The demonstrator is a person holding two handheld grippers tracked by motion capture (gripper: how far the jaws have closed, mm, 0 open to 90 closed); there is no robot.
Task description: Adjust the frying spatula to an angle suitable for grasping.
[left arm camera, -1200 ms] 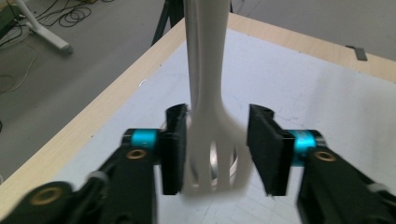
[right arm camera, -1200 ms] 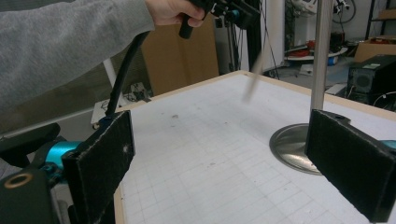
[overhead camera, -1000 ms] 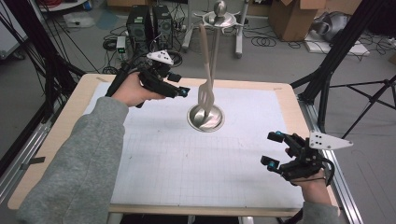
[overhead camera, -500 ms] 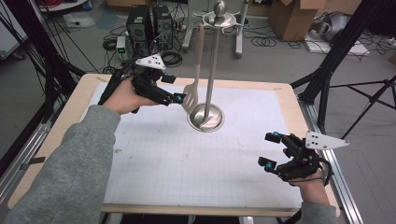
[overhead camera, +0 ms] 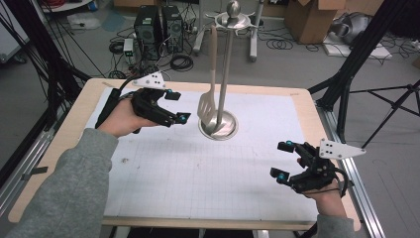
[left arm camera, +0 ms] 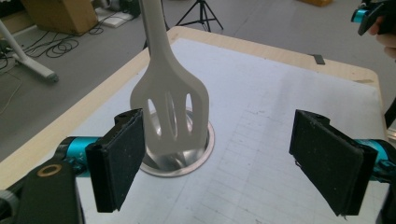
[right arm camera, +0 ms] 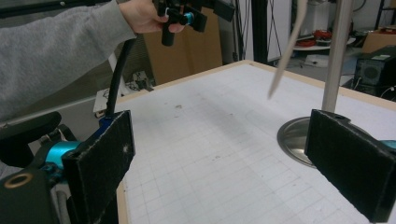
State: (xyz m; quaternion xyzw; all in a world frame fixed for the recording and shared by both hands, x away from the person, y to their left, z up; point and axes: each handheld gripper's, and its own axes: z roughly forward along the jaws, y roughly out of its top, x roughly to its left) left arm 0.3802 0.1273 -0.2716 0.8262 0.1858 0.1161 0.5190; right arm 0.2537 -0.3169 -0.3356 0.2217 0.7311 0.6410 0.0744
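Drawn back from the hanging beige slotted plastic spatula, the left tongs gape wide and empty, suggesting release; the right tongs idle open, holding nothing.

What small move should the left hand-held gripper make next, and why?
Probably draw the left hand-held gripper a little farther from the spatula: its jaws stand open and empty, and the spatula hangs free on the stand above the round base.

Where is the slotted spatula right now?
The slotted spatula hangs from the metal stand at the table's far middle, blade just above the stand's base, right of the open left gripper.
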